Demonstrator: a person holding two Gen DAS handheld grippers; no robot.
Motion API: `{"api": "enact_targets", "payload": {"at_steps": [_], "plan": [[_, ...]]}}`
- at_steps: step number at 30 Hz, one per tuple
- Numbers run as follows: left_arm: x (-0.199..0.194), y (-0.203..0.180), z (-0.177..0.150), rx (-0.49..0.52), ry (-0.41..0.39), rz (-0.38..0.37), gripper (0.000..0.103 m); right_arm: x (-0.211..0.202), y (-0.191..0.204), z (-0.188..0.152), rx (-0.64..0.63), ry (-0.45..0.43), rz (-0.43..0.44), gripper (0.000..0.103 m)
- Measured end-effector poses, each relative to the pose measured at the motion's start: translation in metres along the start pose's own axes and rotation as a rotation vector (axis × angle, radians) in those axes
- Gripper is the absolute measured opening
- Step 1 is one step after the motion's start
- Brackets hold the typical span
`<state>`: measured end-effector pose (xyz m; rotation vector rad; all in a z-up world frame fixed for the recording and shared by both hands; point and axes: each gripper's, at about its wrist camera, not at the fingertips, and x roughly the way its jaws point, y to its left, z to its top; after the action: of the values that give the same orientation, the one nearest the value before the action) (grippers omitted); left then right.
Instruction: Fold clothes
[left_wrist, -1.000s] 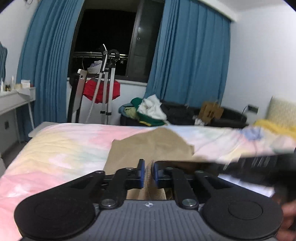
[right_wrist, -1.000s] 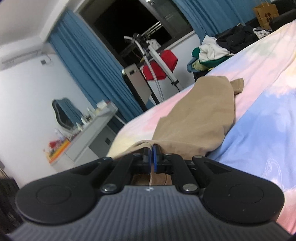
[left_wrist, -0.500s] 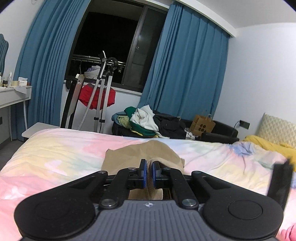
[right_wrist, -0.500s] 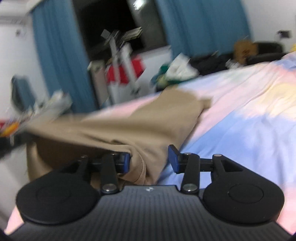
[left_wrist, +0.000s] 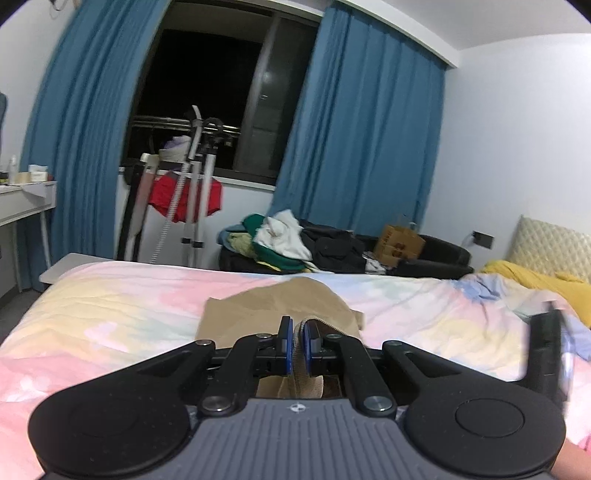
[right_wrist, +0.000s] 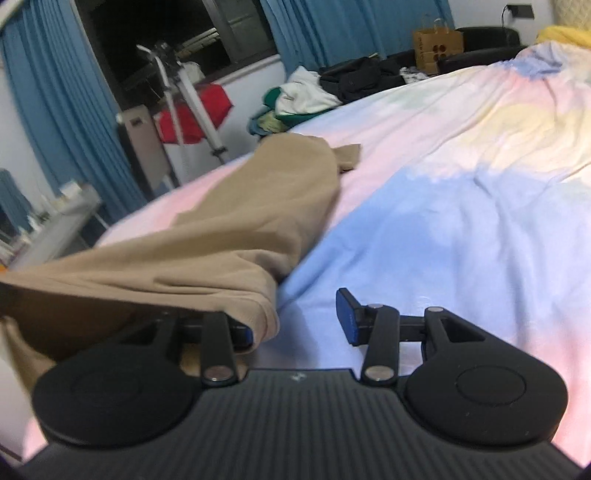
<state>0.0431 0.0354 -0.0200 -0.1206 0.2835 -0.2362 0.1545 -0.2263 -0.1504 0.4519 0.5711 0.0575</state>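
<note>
A tan garment (left_wrist: 273, 302) lies stretched along the pastel bed cover (left_wrist: 110, 306). My left gripper (left_wrist: 295, 332) is shut on its ribbed hem, which stands pinched between the blue pads. In the right wrist view the tan garment (right_wrist: 258, 206) runs from the bed's far edge toward me. One fold drapes over the left finger of my right gripper (right_wrist: 295, 325). Those jaws are closing, with a wide gap between them. Only blue bed cover (right_wrist: 443, 221) shows in the gap, and the right pad (right_wrist: 347, 317) touches nothing.
Beyond the bed, a pile of clothes (left_wrist: 280, 240) lies on a dark sofa beside a brown paper bag (left_wrist: 400, 242). A white stand with a red cloth (left_wrist: 192, 192) is by the window. A white desk (left_wrist: 22, 203) is at left, and yellow bedding (left_wrist: 535, 277) at right.
My right gripper let go of the tan garment, its jaws spread apart and it tipped down toward the bed. The left gripper kept its hold on the hem.
</note>
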Motion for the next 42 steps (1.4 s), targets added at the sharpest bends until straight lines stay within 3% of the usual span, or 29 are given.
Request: {"api": "enact_targets", "payload": {"at_steps": [2, 4, 8, 10, 14, 16, 17, 22, 26, 27, 30, 31, 35, 36, 38, 40, 42], "plan": [[0.003, 0.003, 0.001, 0.008, 0.012, 0.018, 0.007, -0.01, 0.0, 0.002, 0.04, -0.029, 0.099, 0.017], [0.008, 0.004, -0.001, 0.038, 0.032, 0.039, 0.007, -0.021, 0.001, 0.005, 0.052, -0.061, 0.181, 0.011], [0.026, 0.003, -0.008, 0.147, 0.13, 0.059, 0.009, -0.024, 0.003, 0.01, 0.032, -0.027, 0.255, 0.01], [0.032, 0.003, -0.014, 0.22, 0.16, 0.059, 0.022, -0.021, -0.001, 0.013, 0.055, 0.017, 0.31, 0.01], [0.033, -0.008, -0.021, 0.421, 0.154, 0.051, 0.032, -0.017, 0.003, 0.02, 0.026, 0.064, 0.352, 0.01], [0.029, -0.02, -0.023, 0.523, 0.126, 0.03, 0.048, -0.015, 0.003, 0.021, 0.015, 0.078, 0.35, 0.01], [0.027, -0.027, -0.023, 0.57, 0.109, 0.012, 0.05, -0.014, 0.003, 0.021, 0.013, 0.086, 0.35, 0.01], [0.033, -0.066, -0.038, 0.76, 0.138, -0.158, 0.053, -0.012, -0.006, 0.024, 0.03, 0.118, 0.358, 0.011], [0.06, -0.092, -0.053, 0.876, 0.127, -0.142, 0.051, -0.012, -0.014, 0.026, 0.058, 0.13, 0.375, 0.011], [0.067, -0.096, -0.054, 0.893, 0.127, -0.141, 0.045, -0.012, -0.016, 0.026, 0.066, 0.129, 0.375, 0.011], [0.086, -0.1, -0.052, 0.926, 0.14, -0.177, 0.013, -0.011, -0.026, 0.028, 0.101, 0.129, 0.368, 0.012], [0.088, -0.101, -0.051, 0.929, 0.142, -0.202, 0.007, -0.009, -0.029, 0.028, 0.114, 0.134, 0.368, 0.012], [0.097, -0.096, -0.038, 0.873, 0.169, -0.254, 0.005, -0.003, -0.036, 0.028, 0.157, 0.142, 0.374, 0.018], [0.1, -0.092, -0.031, 0.829, 0.171, -0.251, 0.005, -0.003, -0.037, 0.027, 0.166, 0.139, 0.377, 0.023], [0.104, -0.081, -0.012, 0.731, 0.164, -0.231, 0.004, -0.004, -0.038, 0.027, 0.193, 0.112, 0.386, 0.049], [0.106, -0.068, 0.008, 0.634, 0.151, -0.2, 0.004, -0.009, -0.04, 0.027, 0.222, 0.072, 0.418, 0.061], [0.106, -0.053, 0.027, 0.543, 0.143, -0.17, 0.004, -0.015, -0.041, 0.025, 0.262, 0.029, 0.473, 0.062]]}}
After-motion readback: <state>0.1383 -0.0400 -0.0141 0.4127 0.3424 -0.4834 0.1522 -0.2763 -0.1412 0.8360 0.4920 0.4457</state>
